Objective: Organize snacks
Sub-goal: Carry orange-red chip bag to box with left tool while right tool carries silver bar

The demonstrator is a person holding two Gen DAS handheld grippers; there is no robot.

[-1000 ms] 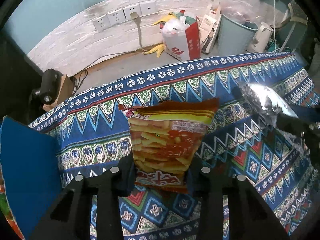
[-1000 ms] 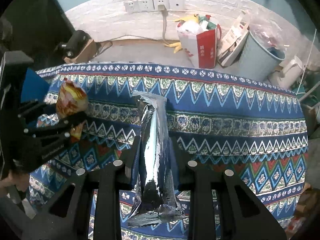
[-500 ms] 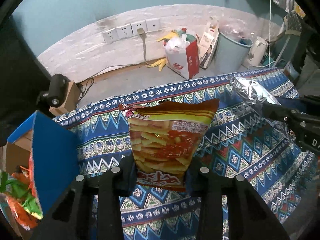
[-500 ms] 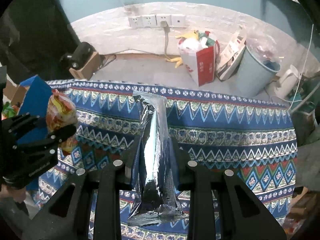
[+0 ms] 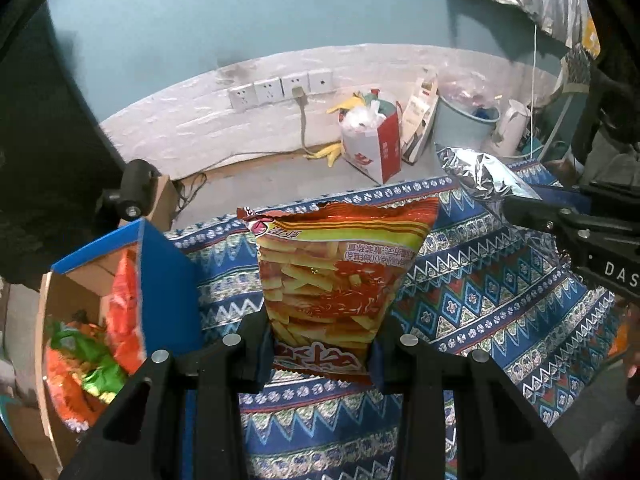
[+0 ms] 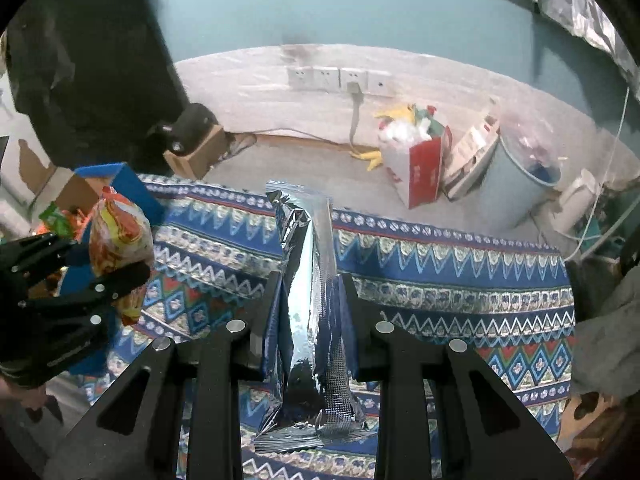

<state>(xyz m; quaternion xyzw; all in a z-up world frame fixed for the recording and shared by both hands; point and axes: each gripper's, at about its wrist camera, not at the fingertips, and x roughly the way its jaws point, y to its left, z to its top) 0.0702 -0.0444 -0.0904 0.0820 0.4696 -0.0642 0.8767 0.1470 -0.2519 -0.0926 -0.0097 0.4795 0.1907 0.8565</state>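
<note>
- Left gripper: jaws clamped on the lower part of the red-and-yellow chip bag. The bag stands upright between the 2 fingers, above the patterned cloth.
- Right gripper: jaws closed narrow on the silver foil bag. The bag runs lengthwise between the fingers, its sealed bottom edge nearest the camera.
- Blue-sided carton: sits left of the left gripper, open, with orange and green snack packs inside.
</note>
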